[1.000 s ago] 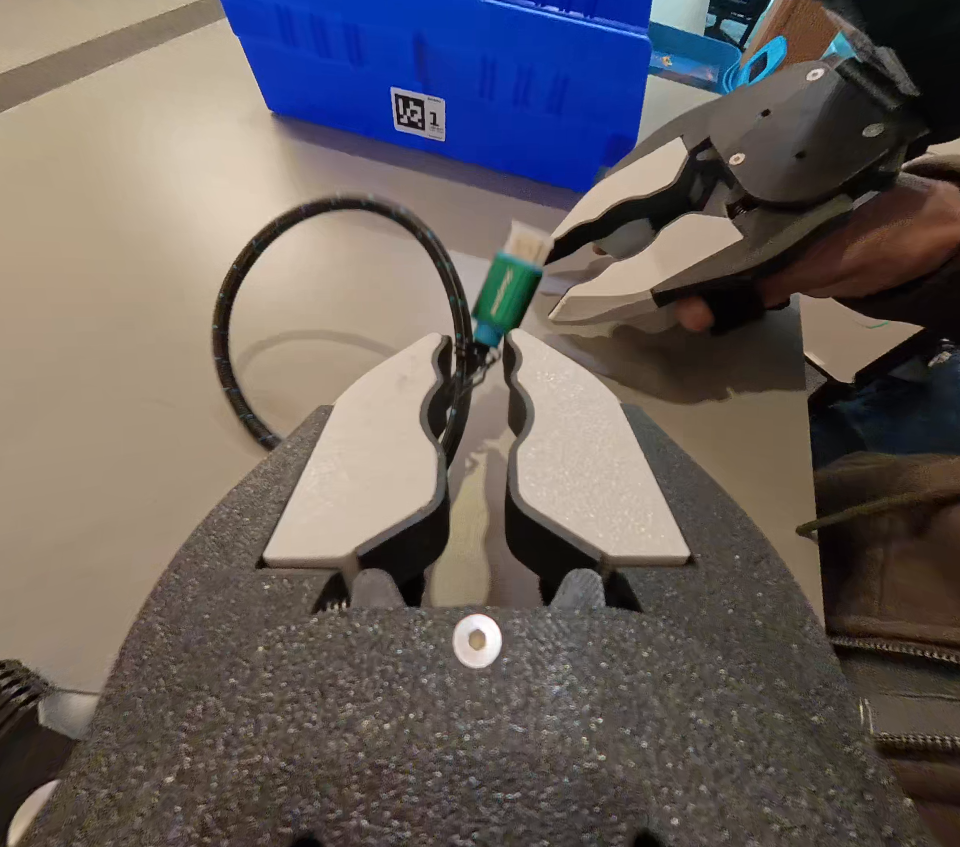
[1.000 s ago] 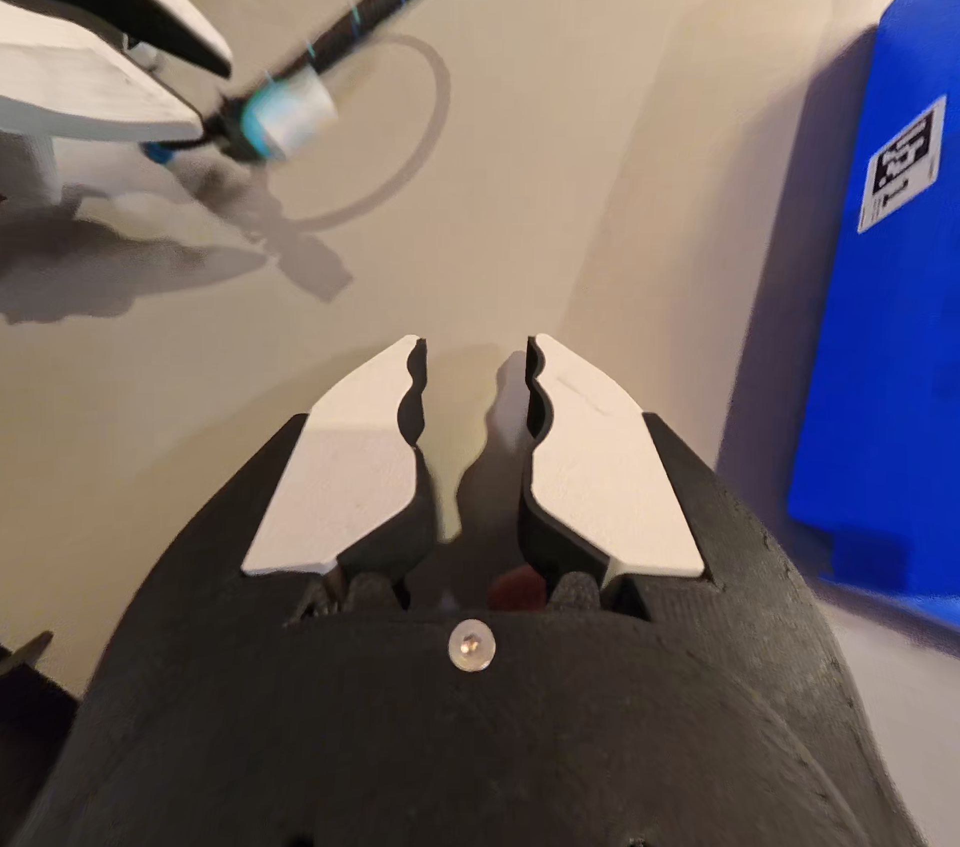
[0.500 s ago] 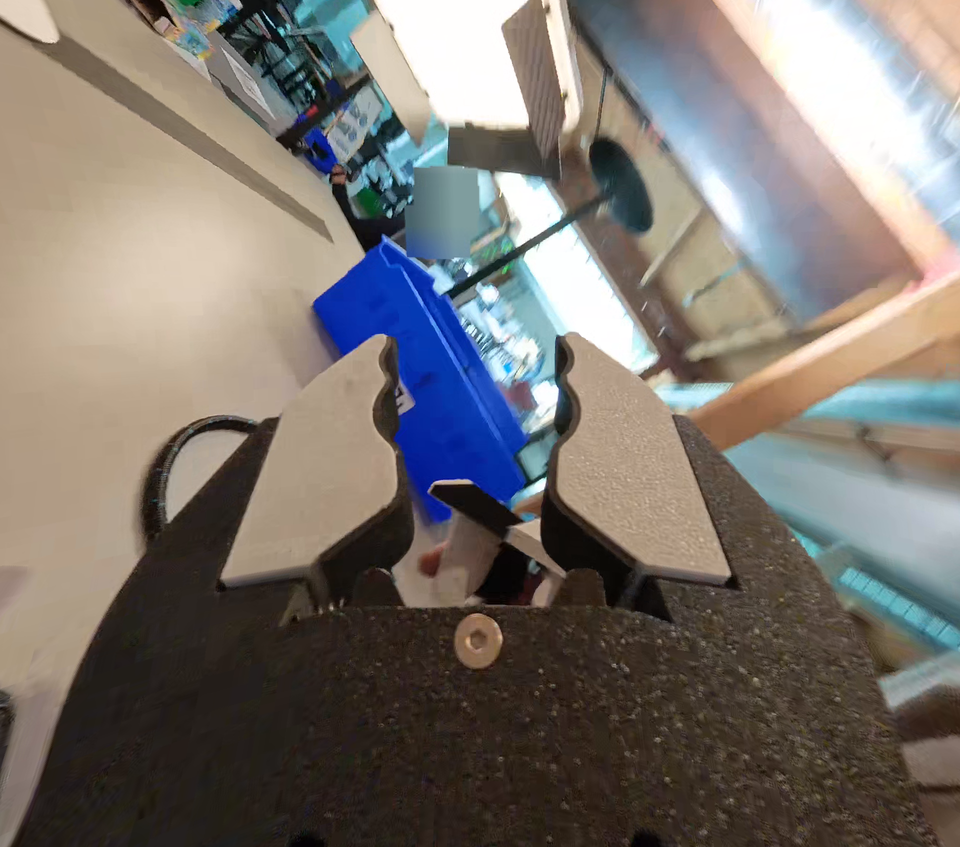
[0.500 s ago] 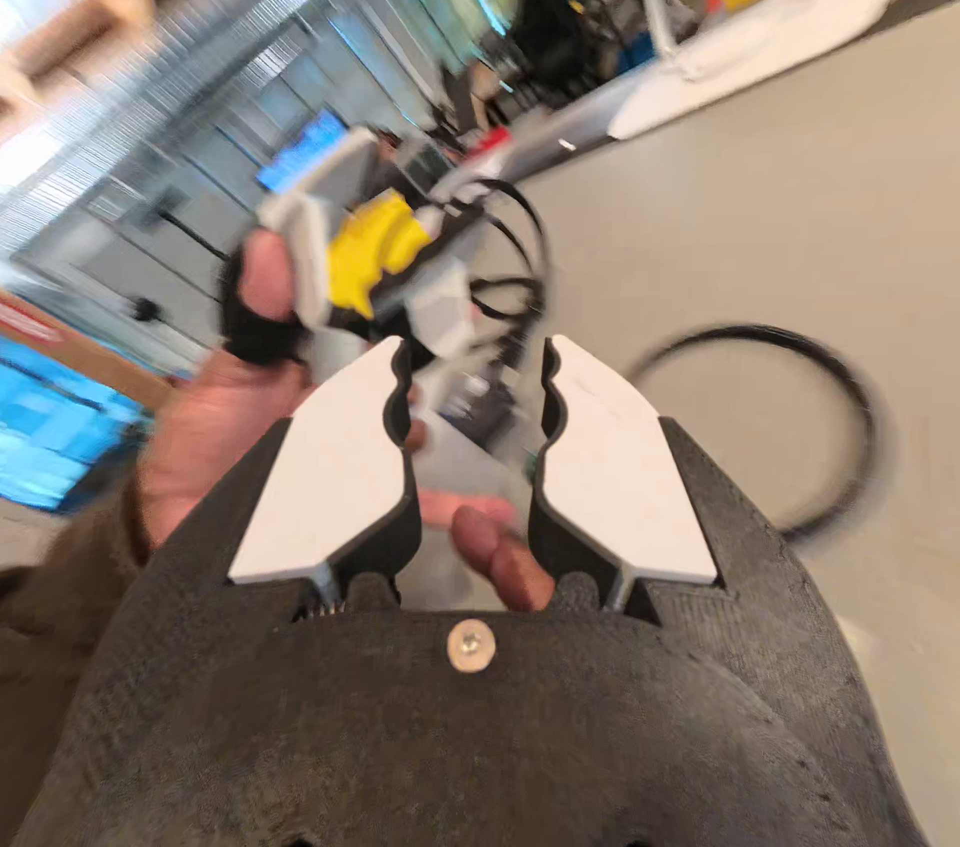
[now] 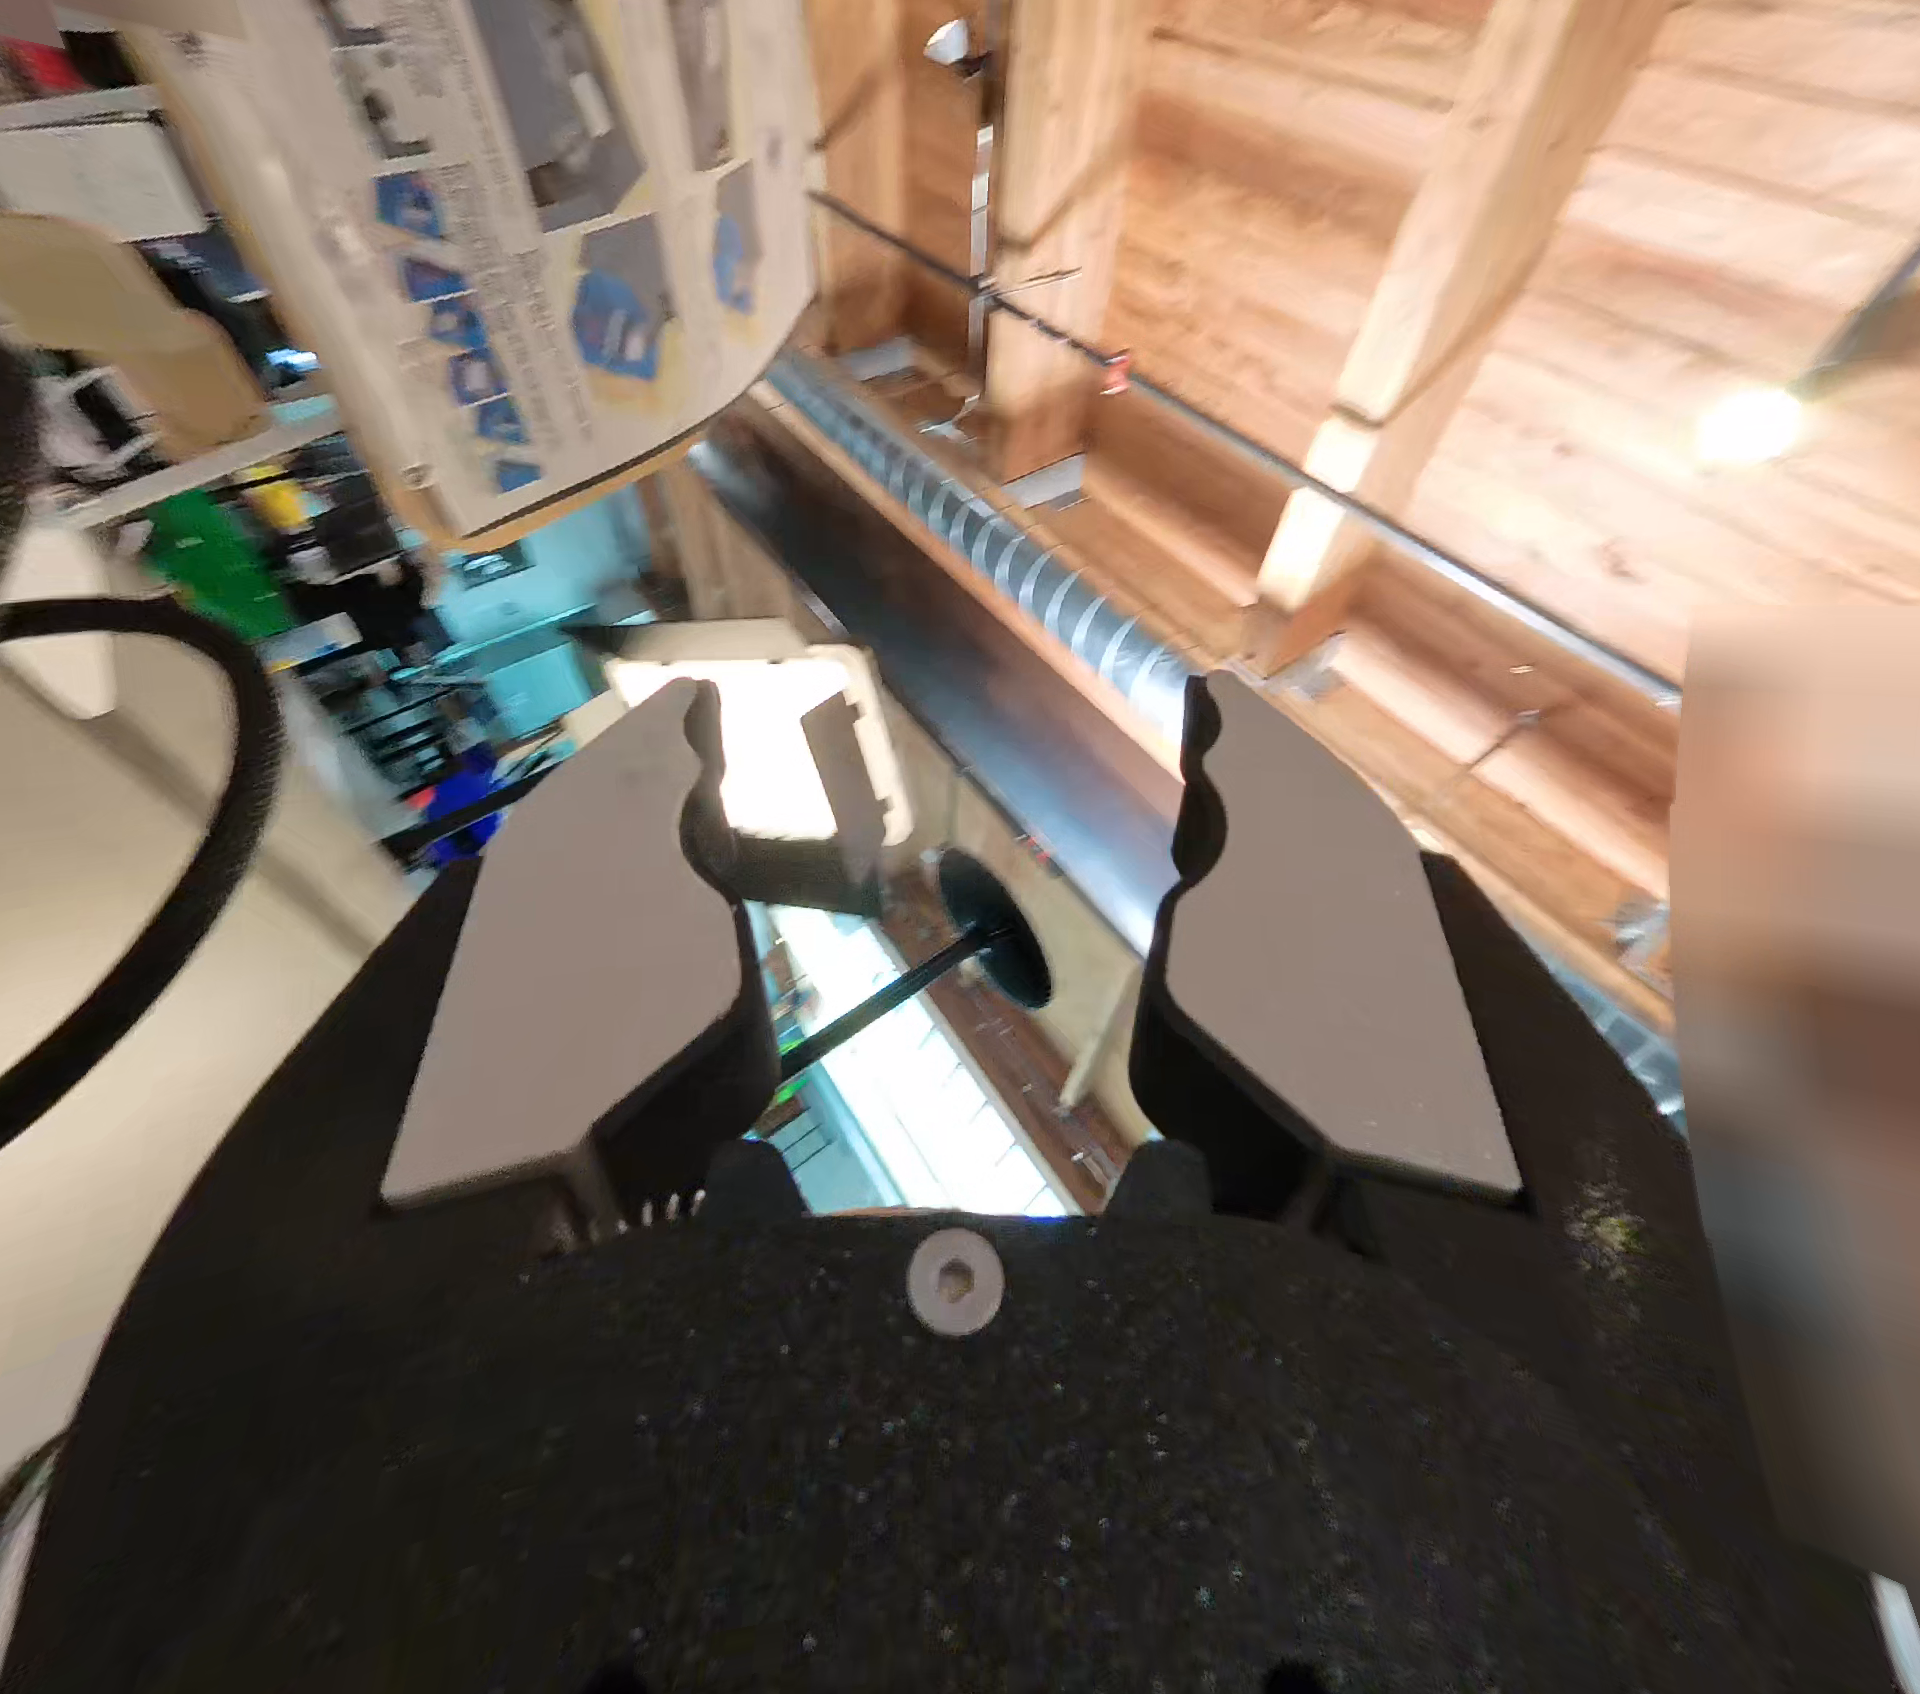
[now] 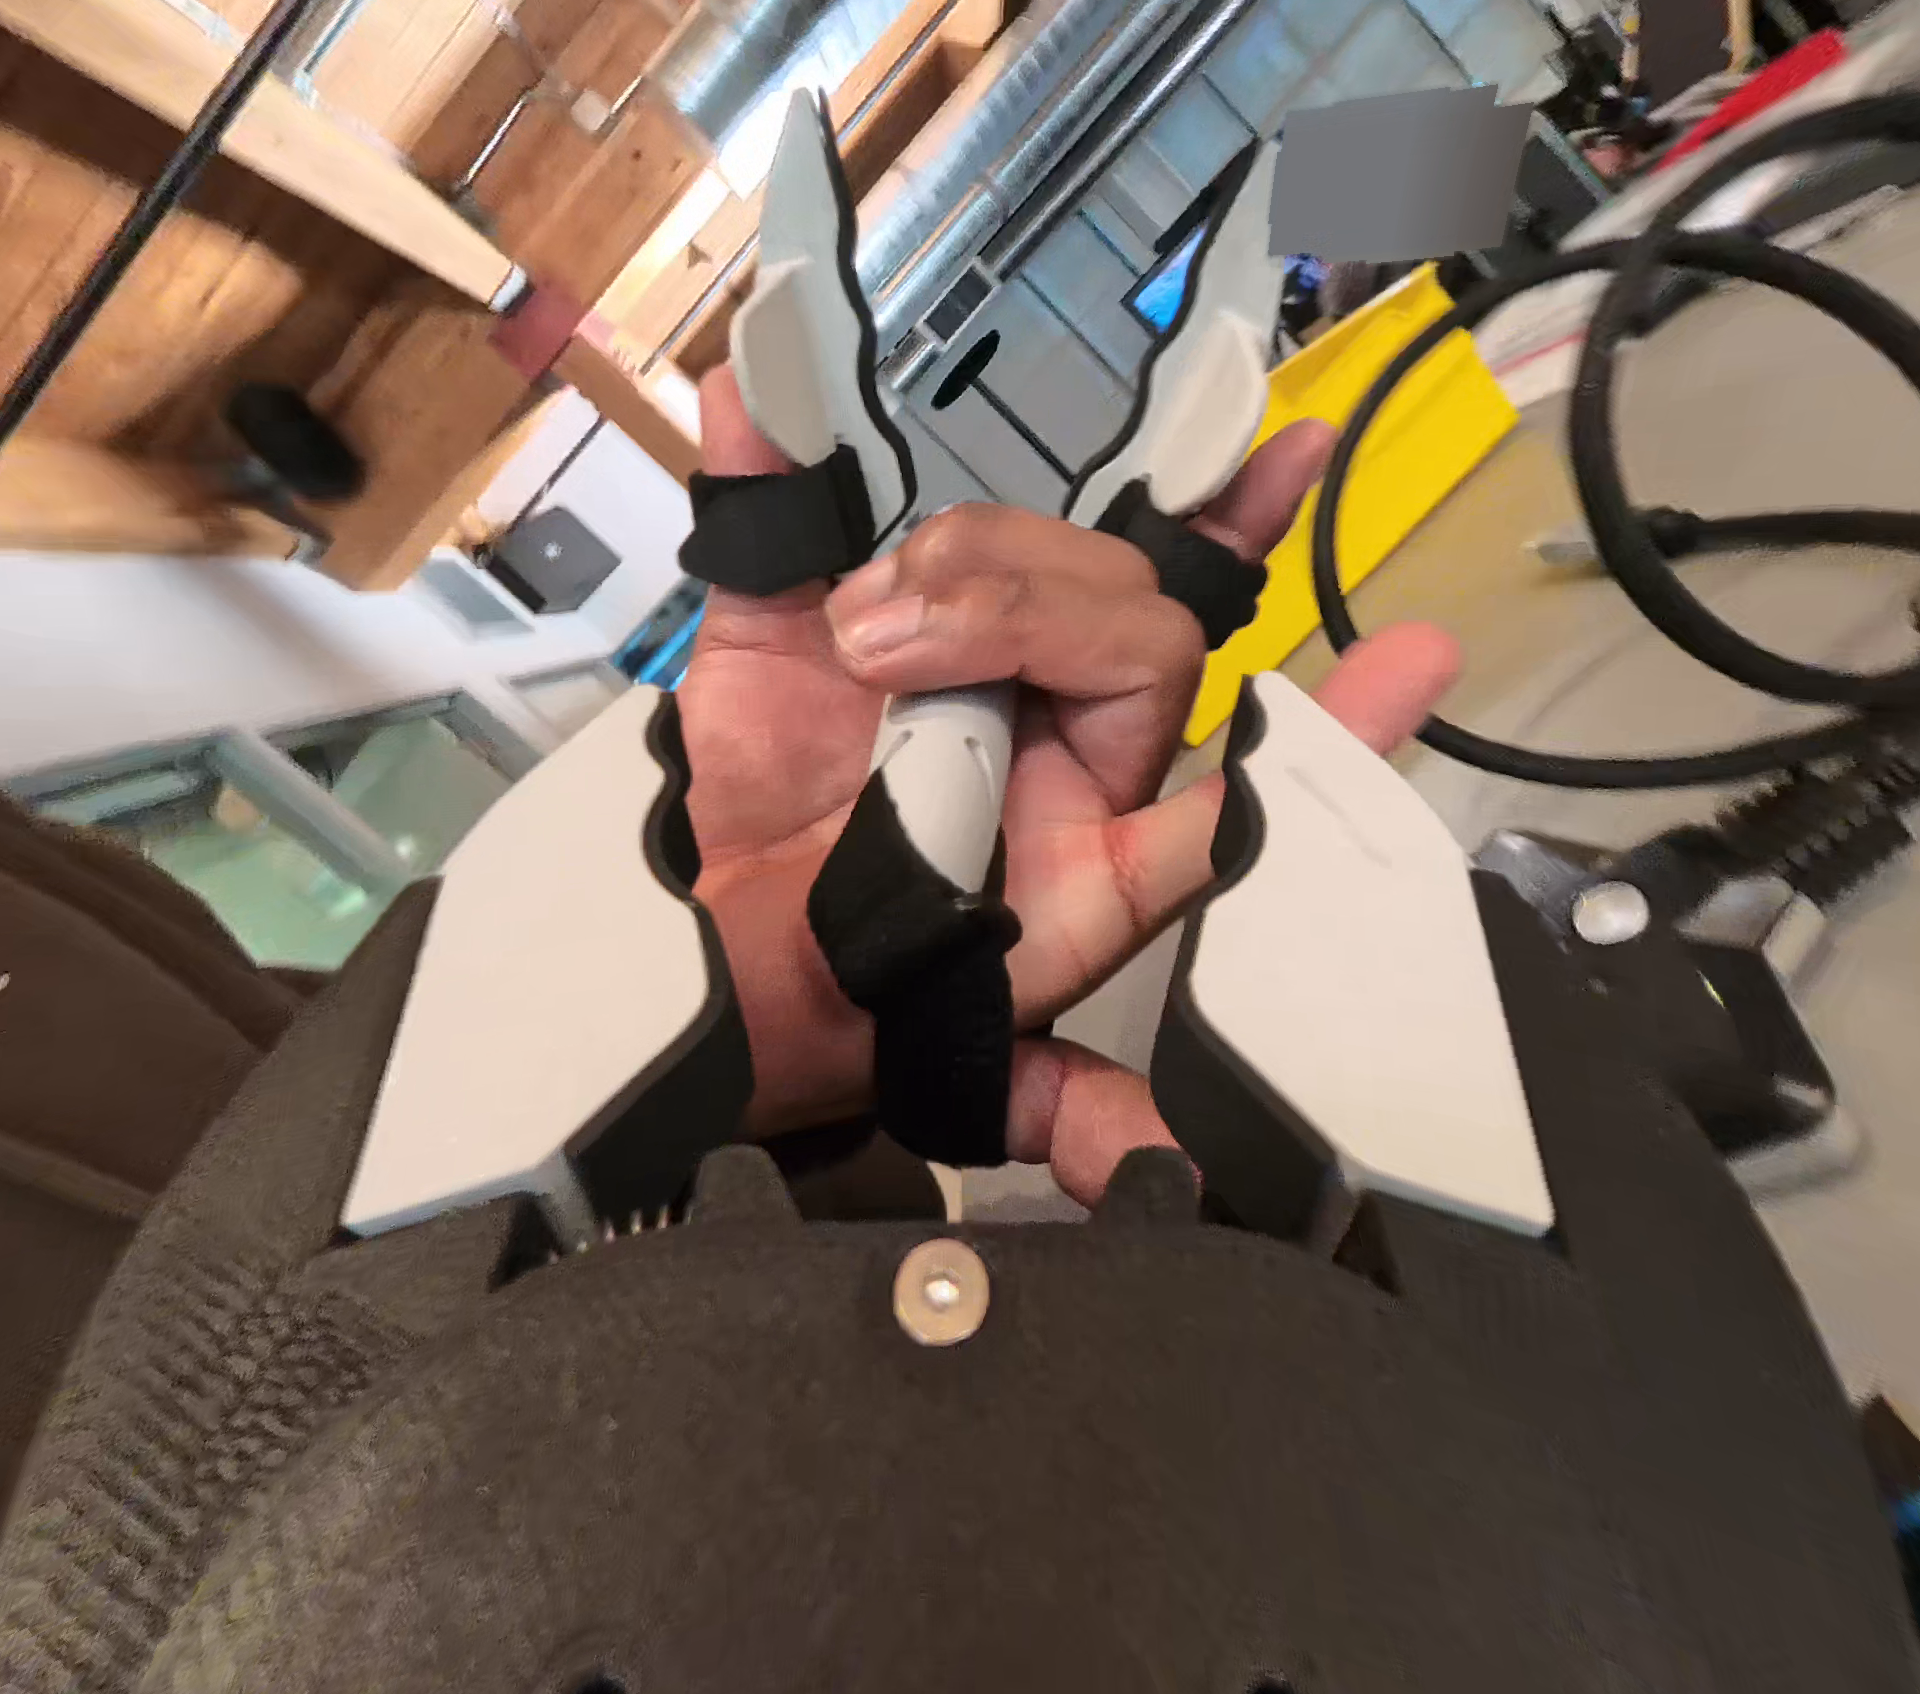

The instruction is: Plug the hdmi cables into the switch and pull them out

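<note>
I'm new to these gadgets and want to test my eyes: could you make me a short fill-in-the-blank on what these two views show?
1. The left claw has its fingers spread apart, pointing up at a ceiling made of ____.
2. Between the right claw's spread fingers shows a person's ____, which they do not press.
3. That hand grips the other claw's grey ____.
4. The looped cable on the table is ____ in colour.

Missing words: wood; hand; handle; black
</note>
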{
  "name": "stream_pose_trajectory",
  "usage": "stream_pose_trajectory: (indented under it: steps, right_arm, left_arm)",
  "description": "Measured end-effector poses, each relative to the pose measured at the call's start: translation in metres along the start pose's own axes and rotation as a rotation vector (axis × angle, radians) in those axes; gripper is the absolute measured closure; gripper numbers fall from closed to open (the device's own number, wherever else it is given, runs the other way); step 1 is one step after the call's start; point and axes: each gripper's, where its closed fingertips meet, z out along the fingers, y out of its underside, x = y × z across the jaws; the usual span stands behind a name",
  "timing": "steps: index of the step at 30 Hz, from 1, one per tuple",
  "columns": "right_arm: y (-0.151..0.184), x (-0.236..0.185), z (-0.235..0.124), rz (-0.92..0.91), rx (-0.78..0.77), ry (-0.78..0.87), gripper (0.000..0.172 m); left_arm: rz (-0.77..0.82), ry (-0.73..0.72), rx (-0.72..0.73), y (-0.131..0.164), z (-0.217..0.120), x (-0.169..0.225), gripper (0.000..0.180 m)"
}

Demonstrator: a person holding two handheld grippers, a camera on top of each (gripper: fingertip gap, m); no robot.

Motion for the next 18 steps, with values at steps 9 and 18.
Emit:
stream_pose_trajectory:
  steps: [9,18]
  right_arm:
    - [0.014,-0.026,0.007,-0.1,-0.085,-0.111,0.056]
    - [0.03,-0.03,0.007,-0.112,-0.134,-0.119,0.069]
  left_arm:
    - [0.127,0.292,-0.011,-0.002,-0.003,0.054,0.141]
    - [0.566,0.333,-0.185,0.014,-0.017,0.074,0.18]
